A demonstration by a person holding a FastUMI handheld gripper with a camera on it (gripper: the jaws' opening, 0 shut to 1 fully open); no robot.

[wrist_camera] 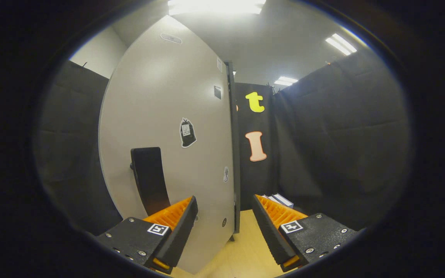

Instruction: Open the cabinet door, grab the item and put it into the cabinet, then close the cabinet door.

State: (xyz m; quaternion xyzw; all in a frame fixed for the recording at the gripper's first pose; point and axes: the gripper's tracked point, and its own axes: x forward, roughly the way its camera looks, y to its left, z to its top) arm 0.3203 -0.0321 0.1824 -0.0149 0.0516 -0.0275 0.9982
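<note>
**Door edge between my fingers, handle off to the side**

The cabinet door (160, 116) is the biggest thing ahead of me: a tall, pale, flat panel standing upright and seen nearly edge-on, with its free edge running down between my two fingers. I judge it stiff and light enough to swing on its hinges with a steady push or pull, but smooth on the face, so pressing flat against it would likely slip. The gripper (224, 216) is spread wide, fingers apart and pressing on nothing; the panel's lower edge stands in the gap.

The dark handle (150, 179), an upright curved bar fixed low on the door face, sits just beyond my left finger. It looks rigid and is the natural place to hold: closing across its width should give a firmer purchase than pinching the thin edge.

Smaller still, beyond my right finger, a flat boxy item (282, 200) lies on the light wooden surface (245, 247). It looks light; I cannot tell more.
</note>
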